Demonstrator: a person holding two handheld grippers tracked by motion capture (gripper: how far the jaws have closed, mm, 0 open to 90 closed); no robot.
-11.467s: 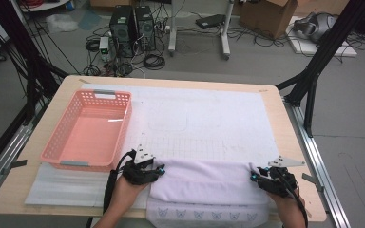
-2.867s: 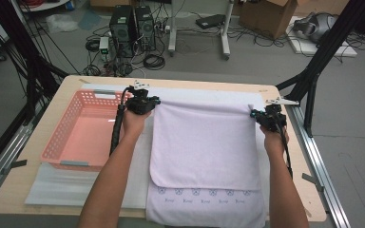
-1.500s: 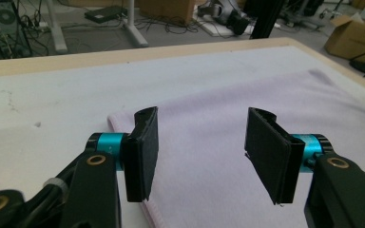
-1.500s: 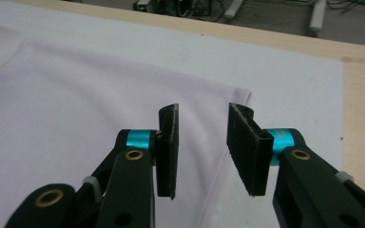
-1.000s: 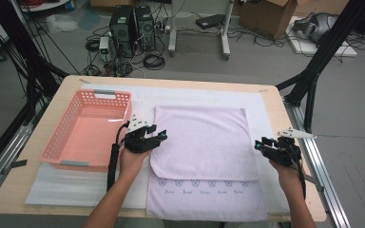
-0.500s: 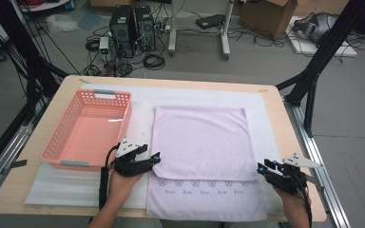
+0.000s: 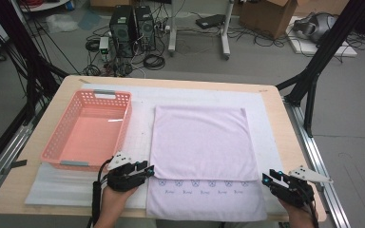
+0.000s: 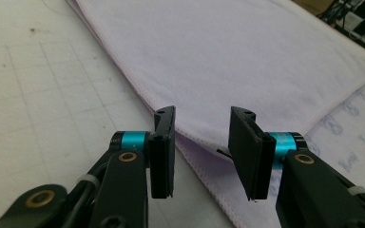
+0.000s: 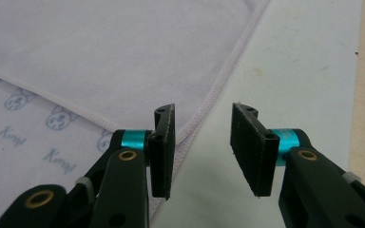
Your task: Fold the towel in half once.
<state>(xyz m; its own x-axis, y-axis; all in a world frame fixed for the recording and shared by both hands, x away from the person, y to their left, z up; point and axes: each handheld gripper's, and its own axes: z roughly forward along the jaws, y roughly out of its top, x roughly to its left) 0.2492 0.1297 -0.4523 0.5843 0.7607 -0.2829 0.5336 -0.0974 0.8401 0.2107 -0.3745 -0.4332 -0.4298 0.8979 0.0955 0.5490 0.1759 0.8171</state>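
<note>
A pale lilac towel [image 7: 202, 142] lies folded on the white mat, its upper layer stopping short of a printed strip [image 7: 204, 183] along the near edge. My left gripper [image 7: 148, 170] sits low at the near left corner of the upper layer. Seen from the left gripper view, its jaws have just been closing and stand apart astride that corner of the towel [image 8: 228, 52], pads off the cloth; left gripper [image 8: 202, 137]. My right gripper [image 7: 267, 178] is open at the towel's near right edge. The right gripper view has the hem of the towel [image 9: 100, 57] beside the left jaw and bare mat between the jaws; right gripper [image 9: 202, 133].
An empty pink basket [image 7: 126, 123] stands on the left of the mat [image 7: 52, 185], close to my left hand. The wooden table's edge [image 7: 285, 128] runs just right of the towel. Computers, cables and boxes lie on the floor beyond the table.
Both hands have drawn back along the towel's sides toward the near edge and sunk a little. The left jaws stand narrower than half a second ago. The towel has not moved.
</note>
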